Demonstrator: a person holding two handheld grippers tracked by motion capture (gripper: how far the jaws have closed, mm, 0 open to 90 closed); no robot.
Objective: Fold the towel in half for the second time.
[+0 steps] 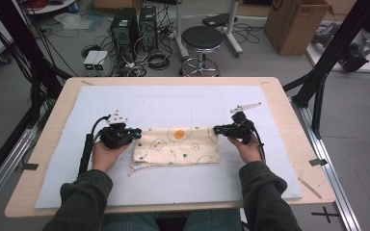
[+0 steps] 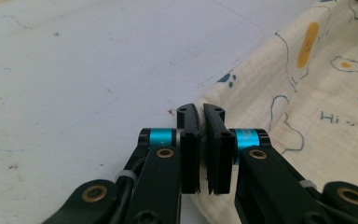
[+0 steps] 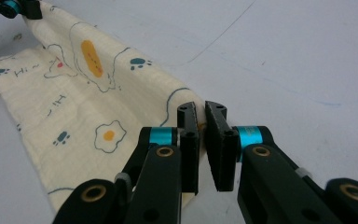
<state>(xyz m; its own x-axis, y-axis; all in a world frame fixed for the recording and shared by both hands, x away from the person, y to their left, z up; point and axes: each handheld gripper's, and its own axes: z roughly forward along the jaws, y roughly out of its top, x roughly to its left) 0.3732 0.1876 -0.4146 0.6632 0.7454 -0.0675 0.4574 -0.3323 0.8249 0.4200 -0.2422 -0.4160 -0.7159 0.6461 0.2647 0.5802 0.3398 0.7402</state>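
A cream cloth point(image 1: 178, 144) printed with fried eggs and paw marks lies folded into a wide strip on the white mat. My left gripper point(image 1: 137, 131) is at its upper left corner and my right gripper point(image 1: 217, 129) at its upper right corner. In the left gripper view the jaws point(image 2: 201, 109) stand nearly together, pinching the cloth point(image 2: 307, 93) at its edge. The right gripper point(image 3: 201, 108) is likewise shut on the corner of the cloth point(image 3: 84, 93), and the far corner rises to the left gripper point(image 3: 23, 8).
The white foam mat point(image 1: 173, 96) covers most of the wooden table point(image 1: 294, 125). A thin wooden stick point(image 1: 310, 187) lies near the table's front right corner. Beyond the table stand a stool point(image 1: 201, 41), computer towers point(image 1: 125, 29) and a cardboard box point(image 1: 294, 24).
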